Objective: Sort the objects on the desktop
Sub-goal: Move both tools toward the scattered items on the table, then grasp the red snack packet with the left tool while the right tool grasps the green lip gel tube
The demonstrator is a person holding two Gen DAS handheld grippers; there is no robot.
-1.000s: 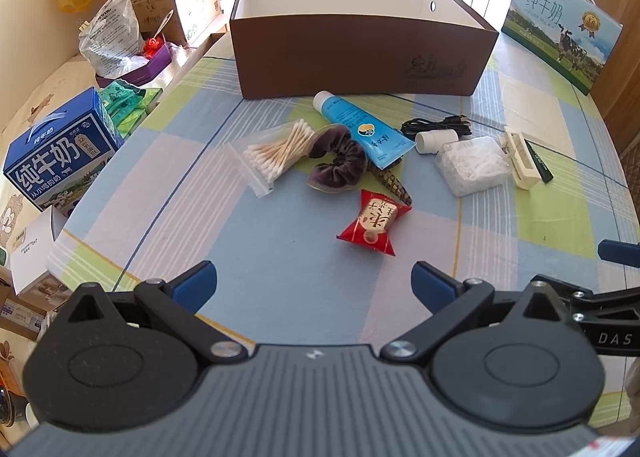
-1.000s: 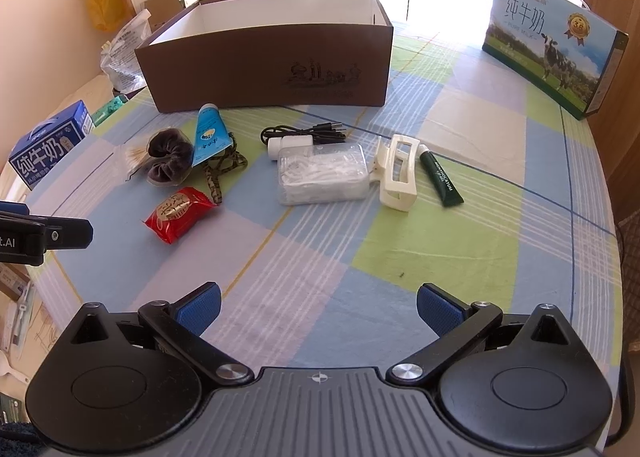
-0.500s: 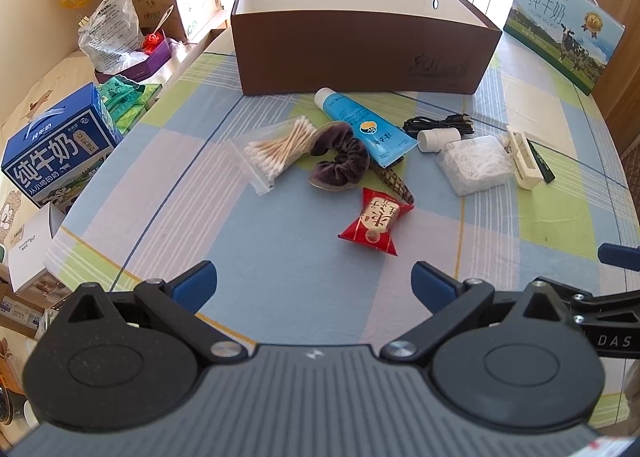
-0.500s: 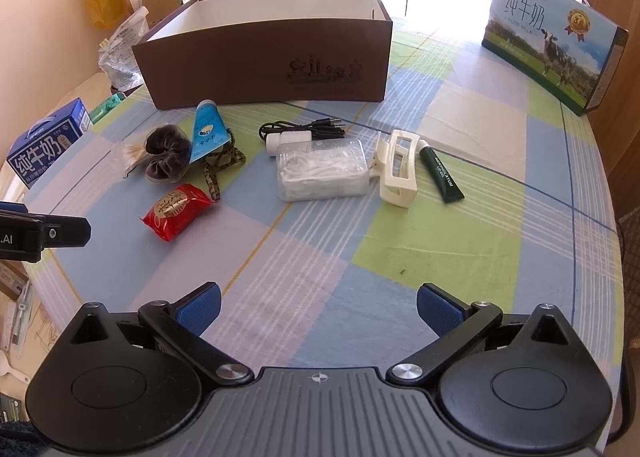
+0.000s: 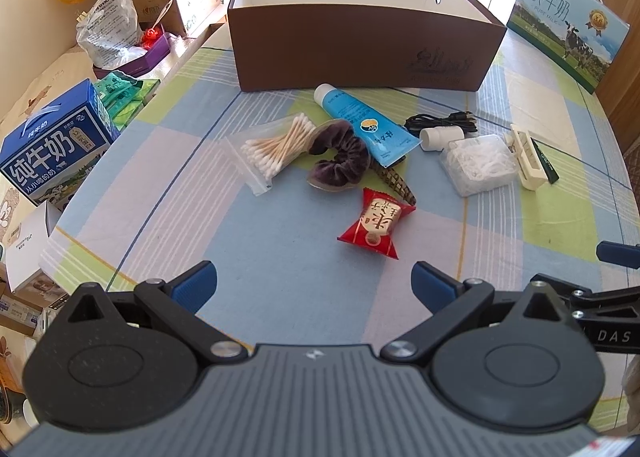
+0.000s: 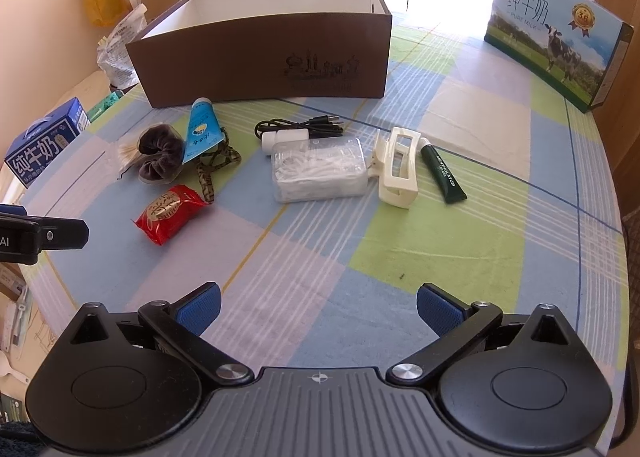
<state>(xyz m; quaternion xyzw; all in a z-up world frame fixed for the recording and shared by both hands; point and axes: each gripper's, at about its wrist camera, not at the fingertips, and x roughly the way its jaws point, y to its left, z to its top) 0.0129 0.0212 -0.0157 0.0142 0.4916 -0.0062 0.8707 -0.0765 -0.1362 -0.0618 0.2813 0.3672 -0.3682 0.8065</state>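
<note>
A brown open box (image 5: 360, 45) (image 6: 260, 53) stands at the back of the checked tablecloth. In front of it lie a bag of cotton swabs (image 5: 276, 149), a purple scrunchie (image 5: 340, 161) (image 6: 160, 157), a blue tube (image 5: 364, 125) (image 6: 200, 129), a red snack packet (image 5: 376, 223) (image 6: 170, 213), a clear box of floss picks (image 5: 478, 163) (image 6: 320, 169), a cream hair clip (image 6: 398, 167), a dark green tube (image 6: 442, 171) and a black cable (image 6: 300, 125). My left gripper (image 5: 314, 283) is open, just short of the snack packet. My right gripper (image 6: 318, 305) is open over bare cloth.
A milk carton (image 5: 568, 25) (image 6: 556, 37) stands at the back right. A blue milk box (image 5: 52, 145), bags and cartons crowd the left side beyond the table edge. A patterned strap (image 6: 208, 169) lies by the blue tube.
Both grippers have edged forward slightly toward the objects; the box and items sit a little nearer in both views. Nothing on the table has moved.
</note>
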